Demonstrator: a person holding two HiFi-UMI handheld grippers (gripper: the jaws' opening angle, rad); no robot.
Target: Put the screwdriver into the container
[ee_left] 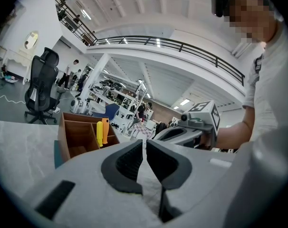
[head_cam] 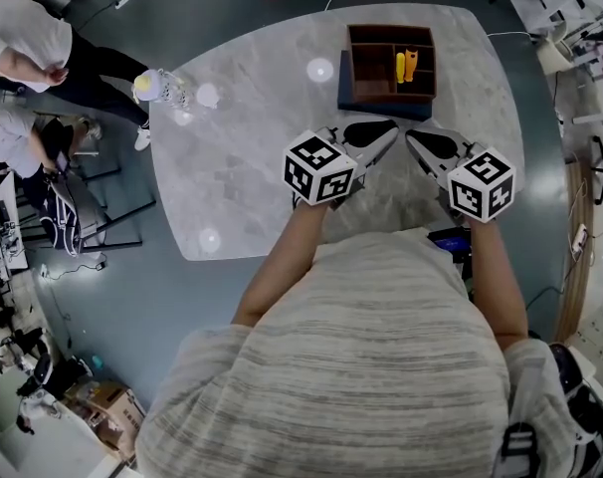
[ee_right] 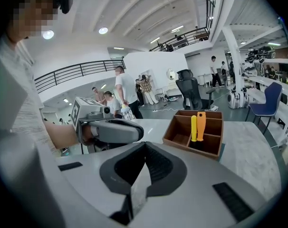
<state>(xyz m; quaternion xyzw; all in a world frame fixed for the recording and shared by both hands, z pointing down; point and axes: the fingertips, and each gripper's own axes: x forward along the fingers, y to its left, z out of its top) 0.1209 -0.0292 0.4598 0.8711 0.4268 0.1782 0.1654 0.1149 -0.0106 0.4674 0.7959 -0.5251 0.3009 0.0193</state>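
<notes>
Both tools are sitting idle at the near edge of the marble table [head_cam: 252, 167], tips angling toward each other just short of the wooden container [head_cam: 367, 80]. The L gripper [ee_left: 145, 144] is showing its ribbed pads pressed together w/ nothing between them. The R gripper [ee_right: 145, 146] is reading the same: jaws fully closed, empty.

The task's thing is already standing inside the container, in the right-hand compartment as the head view shows it. A yellow handle [ee_right: 193, 127] and an orange handle [ee_right: 201, 125] are leaning side by side there, touching. They are prob. two screwdrivers, though the shafts are hiding below the divider.

So the job is looking done.

Risks from here:
- Both grippers are hovering near the box's front wall. A forward nudge could be sliding it on the smooth top or rocking it.
- The handles are leaning upright, not lying flat, so a bump could be tipping them out.
</notes>
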